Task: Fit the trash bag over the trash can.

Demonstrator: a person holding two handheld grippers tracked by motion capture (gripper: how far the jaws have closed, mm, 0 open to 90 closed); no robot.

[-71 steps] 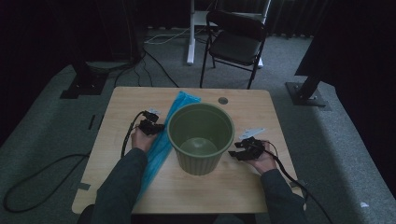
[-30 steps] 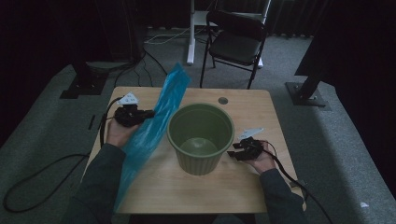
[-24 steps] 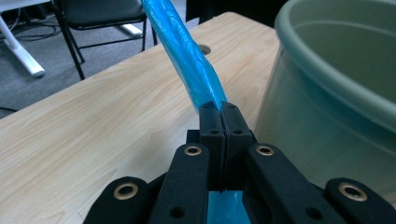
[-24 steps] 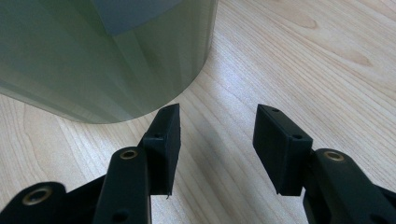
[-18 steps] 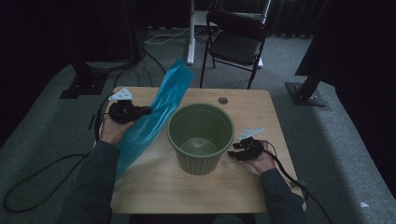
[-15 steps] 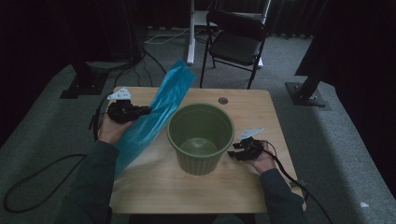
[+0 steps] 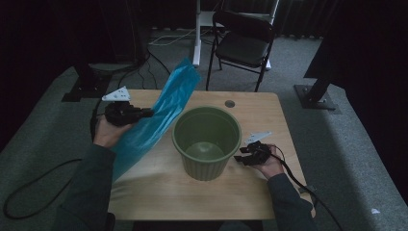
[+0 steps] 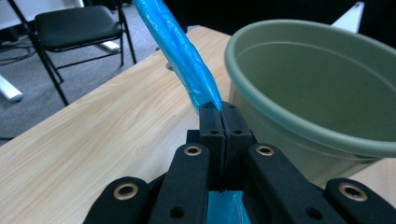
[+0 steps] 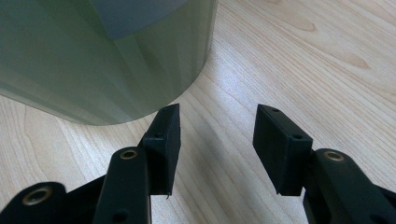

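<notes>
While the left tool (image 7: pixel 146 113) stays out of it, clenched on a long blue plastic bag (image 7: pixel 154 122) (pinched flat between its black jaws), the bag slants from the upper middle of the high view down to the lower left, lifted off the light wooden bench (image 7: pixel 159 185). Just right of it stands a round green plastic bucket (image 7: pixel 207 142). Beside the bucket's right wall, the right tool (image 7: pixel 239 159) rests released, jaws apart over bare wood.
</notes>
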